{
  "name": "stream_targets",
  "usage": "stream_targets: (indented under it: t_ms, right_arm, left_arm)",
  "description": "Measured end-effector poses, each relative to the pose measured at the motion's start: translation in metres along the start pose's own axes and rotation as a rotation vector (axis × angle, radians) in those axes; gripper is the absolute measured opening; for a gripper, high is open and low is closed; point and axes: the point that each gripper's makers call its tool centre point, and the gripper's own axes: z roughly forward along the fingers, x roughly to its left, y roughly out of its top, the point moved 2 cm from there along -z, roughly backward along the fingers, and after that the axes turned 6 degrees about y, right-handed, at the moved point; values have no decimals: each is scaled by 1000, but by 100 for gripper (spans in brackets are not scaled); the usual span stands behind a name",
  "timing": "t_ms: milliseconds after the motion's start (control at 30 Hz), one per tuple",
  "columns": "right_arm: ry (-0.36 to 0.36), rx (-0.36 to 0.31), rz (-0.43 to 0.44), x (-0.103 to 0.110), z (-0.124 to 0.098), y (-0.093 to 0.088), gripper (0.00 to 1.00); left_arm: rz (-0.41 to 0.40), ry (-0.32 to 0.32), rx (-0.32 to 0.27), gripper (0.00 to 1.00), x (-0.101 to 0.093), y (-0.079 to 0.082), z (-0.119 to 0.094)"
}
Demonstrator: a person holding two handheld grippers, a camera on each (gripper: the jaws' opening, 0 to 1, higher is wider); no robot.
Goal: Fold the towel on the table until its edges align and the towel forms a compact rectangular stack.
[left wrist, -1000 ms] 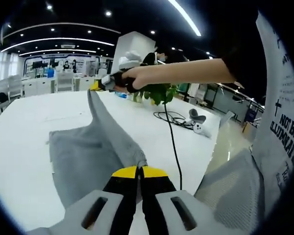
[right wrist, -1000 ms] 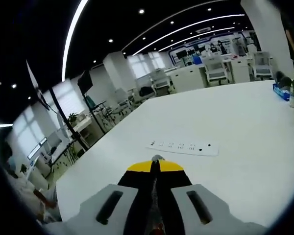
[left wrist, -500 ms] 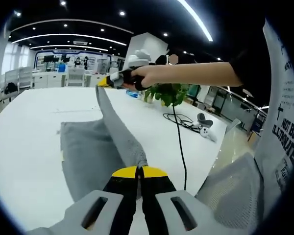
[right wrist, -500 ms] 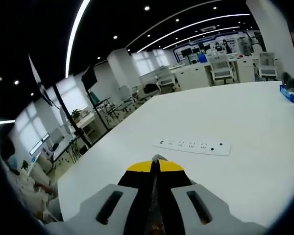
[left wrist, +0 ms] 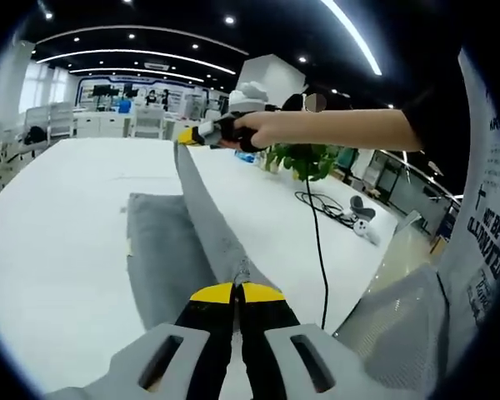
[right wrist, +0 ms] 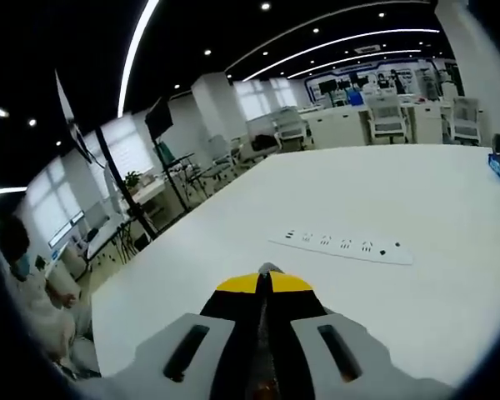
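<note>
A grey towel [left wrist: 171, 250] lies partly on the white table [left wrist: 50, 242], its near edge lifted into a taut ridge. My left gripper [left wrist: 236, 292] is shut on the towel's near corner at the bottom of the left gripper view. The ridge runs up to my right gripper [left wrist: 186, 136], held by a hand and shut on the far corner. In the right gripper view, my right gripper [right wrist: 265, 281] is shut, with a bit of grey towel [right wrist: 267, 268] showing at its tips above the table [right wrist: 450, 308].
A white power strip [right wrist: 347, 247] lies on the table ahead of the right gripper. A black cable [left wrist: 318, 242] hangs past the table edge, near a potted green plant [left wrist: 302, 160]. A grey mesh chair back [left wrist: 400, 333] stands at lower right. A seated person [right wrist: 33, 292] is at the left.
Both grippers have carried the lifted towel edge across, so more of the towel lies flat and narrower under the ridge. The right gripper's view has shifted, bringing the power strip slightly right.
</note>
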Motion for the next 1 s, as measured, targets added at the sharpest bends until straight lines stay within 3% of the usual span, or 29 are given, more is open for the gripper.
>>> stream_targets:
  t_ms: [200,567,767,900,1000]
  right_arm:
    - [-11,-4,-4,1,3,0,0]
    - [-33,-58,10,5,-5,16,0]
    - [-36,-20,-1,8,13,1,0]
    - [-39,26,-16,9,28,-14,0]
    - [-57,69,-58,4,40,-24,0]
  left_arm:
    - [-19,-2,-37,1,3,8,-7]
    - [-32,-1,-102,1,8,27,-19]
    - [-78,58,-52,1,29,6,-16]
    - [-155,105,-1,1,43,-13,-12]
    - [-216,123,5,1,52,-23,-9]
